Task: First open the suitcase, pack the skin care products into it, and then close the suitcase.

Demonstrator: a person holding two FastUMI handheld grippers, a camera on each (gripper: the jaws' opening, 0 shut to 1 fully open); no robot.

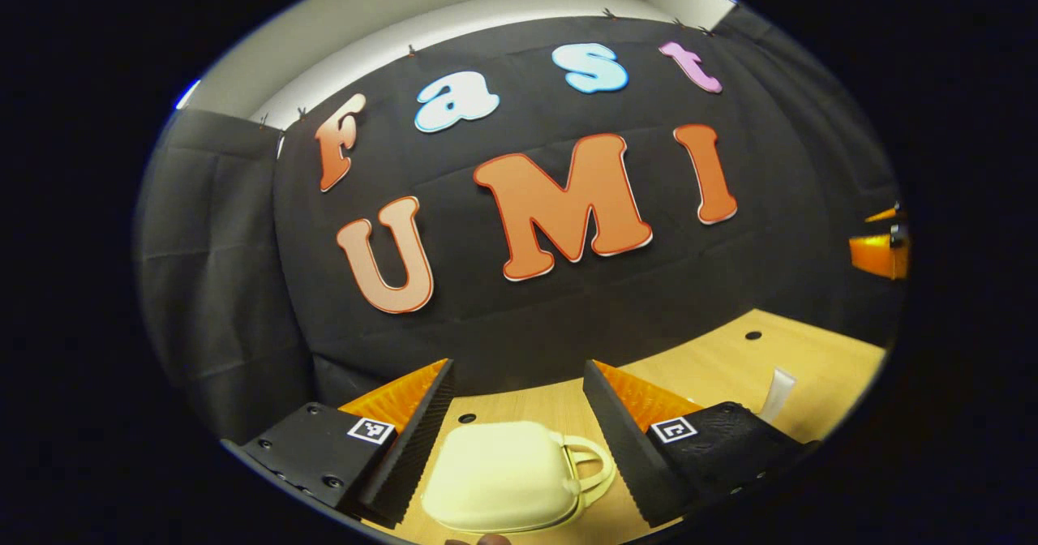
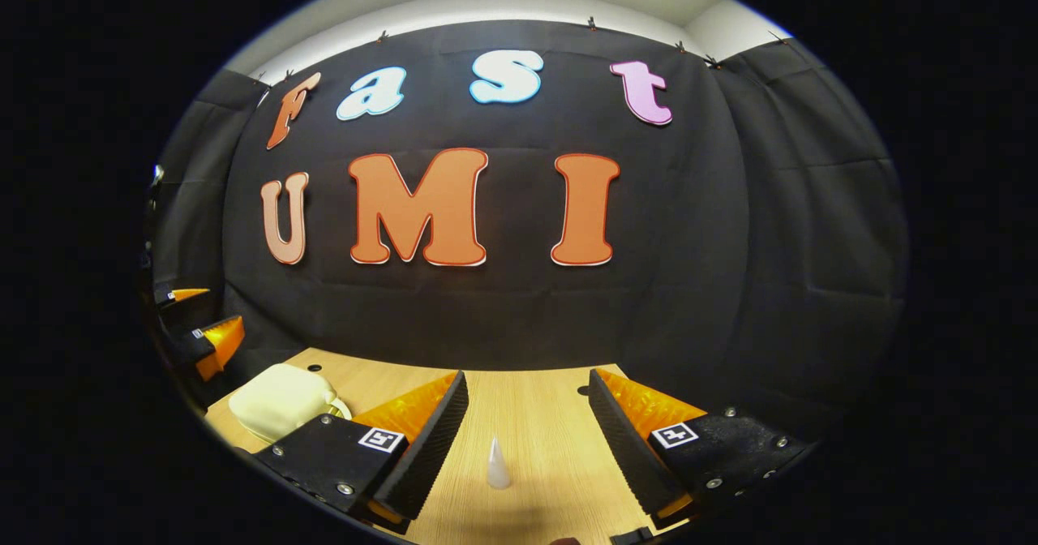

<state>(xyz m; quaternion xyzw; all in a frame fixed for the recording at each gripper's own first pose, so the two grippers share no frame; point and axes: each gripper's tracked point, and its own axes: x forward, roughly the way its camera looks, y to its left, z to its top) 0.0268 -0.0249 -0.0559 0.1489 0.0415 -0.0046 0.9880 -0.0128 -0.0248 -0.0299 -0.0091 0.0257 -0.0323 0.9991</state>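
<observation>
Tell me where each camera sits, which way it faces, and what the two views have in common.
Left gripper view: rides on the left gripper, looking over the closed cream suitcase toward the booth wall; its own open fingers show.
Right gripper view: rides on the right gripper, facing the white tube on the table; its open fingers show.
Shared: suitcase, tube, table, wall.

On the counter point(image 1: 714, 366), your left tool point(image 1: 519, 383) has the closed suitcase point(image 1: 503, 476) lying between its fingers, with the tube point(image 1: 778, 395) off to its right. Your right tool point(image 2: 527, 391) has the tube point(image 2: 497, 464) standing between its fingers and the suitcase point(image 2: 280, 399) to its left.
</observation>
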